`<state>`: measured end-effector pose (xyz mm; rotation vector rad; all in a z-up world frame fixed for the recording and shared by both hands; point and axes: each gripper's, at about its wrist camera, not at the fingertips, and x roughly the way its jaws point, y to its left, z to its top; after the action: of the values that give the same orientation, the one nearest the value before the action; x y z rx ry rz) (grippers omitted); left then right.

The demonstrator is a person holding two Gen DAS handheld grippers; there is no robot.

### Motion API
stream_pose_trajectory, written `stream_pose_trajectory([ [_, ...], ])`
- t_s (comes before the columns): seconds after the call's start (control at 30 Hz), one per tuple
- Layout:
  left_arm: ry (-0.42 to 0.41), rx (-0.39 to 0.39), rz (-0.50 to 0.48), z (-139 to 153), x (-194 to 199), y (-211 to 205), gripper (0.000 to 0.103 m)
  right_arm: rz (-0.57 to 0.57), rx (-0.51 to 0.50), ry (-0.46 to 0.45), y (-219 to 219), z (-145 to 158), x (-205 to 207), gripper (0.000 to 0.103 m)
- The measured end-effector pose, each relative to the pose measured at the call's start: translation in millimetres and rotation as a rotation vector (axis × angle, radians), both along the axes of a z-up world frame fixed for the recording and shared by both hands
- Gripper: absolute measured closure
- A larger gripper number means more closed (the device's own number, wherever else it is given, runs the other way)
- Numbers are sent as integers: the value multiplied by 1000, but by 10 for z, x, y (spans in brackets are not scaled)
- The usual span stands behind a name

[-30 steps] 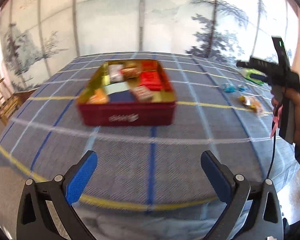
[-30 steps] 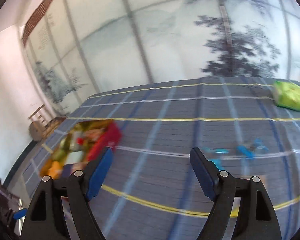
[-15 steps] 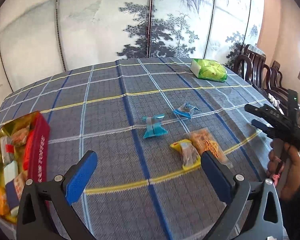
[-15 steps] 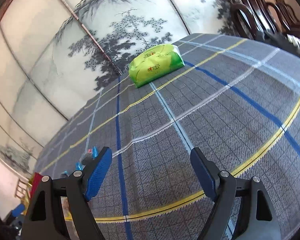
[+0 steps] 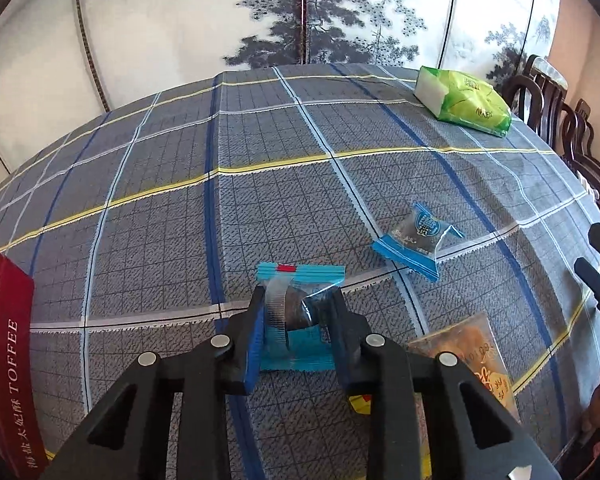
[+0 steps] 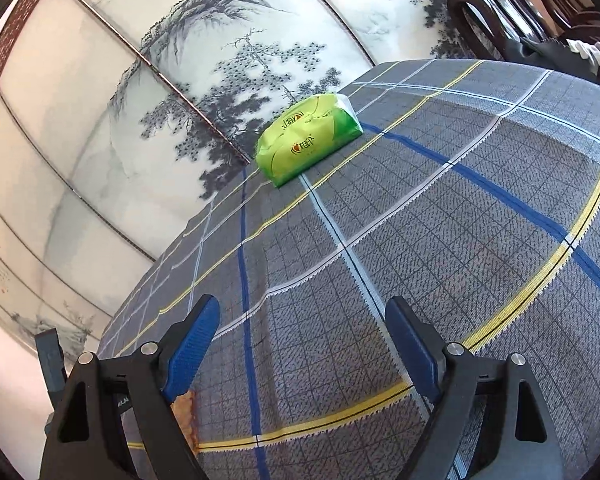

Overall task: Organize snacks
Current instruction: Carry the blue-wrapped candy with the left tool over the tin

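Three small snacks are left loose on the plaid tablecloth [image 5: 148, 184] in the left wrist view, well to the right of the red toffee tin [image 5: 12, 360], which sits at that view's left edge with only its red wall and a sliver of gold lining in sight. What lies inside it cannot be told from here. Nearest the tin is a blue-wrapped candy [image 5: 300, 312], and the left gripper [image 5: 296, 336] is closing on it: the blue pads press its sides and the wrapper creases between them, though it seems not yet lifted off the cloth. Farther from the tin lies a second blue candy [image 5: 416, 240], and beside the gripper's right arm an orange snack packet [image 5: 476, 352]. Farthest from the tin, at the table's far side, rests a green tissue pack [image 6: 308, 144], probably no snack at all. So I judge the sorting partly done, with these three pieces left to carry over.

The right gripper [image 6: 300, 344] hangs over bare cloth with its jaws opening and nothing between them.

Half a second ago the left gripper's jaws stood wide, short of the candy; now it has advanced and clamped. A full second back it faced the tin squarely, several wrapped pieces already inside.
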<state>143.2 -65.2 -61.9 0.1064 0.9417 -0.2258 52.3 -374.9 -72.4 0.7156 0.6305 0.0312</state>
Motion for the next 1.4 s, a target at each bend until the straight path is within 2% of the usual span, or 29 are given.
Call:
stream_pose_trajectory([
  [0.13, -18, 4, 2, 50, 6, -17, 82, 8, -1, 4, 15, -6, 12, 18],
  [0.47, -140, 67, -8, 511, -121, -116, 82, 7, -4, 21, 20, -15, 59, 17],
  [0.73, -186, 82, 24, 775, -144, 73, 82, 7, -7, 22, 23, -15, 62, 17],
  [1.4, -202, 96, 154, 869, -83, 714, 81, 7, -7, 23, 21, -10, 59, 16],
])
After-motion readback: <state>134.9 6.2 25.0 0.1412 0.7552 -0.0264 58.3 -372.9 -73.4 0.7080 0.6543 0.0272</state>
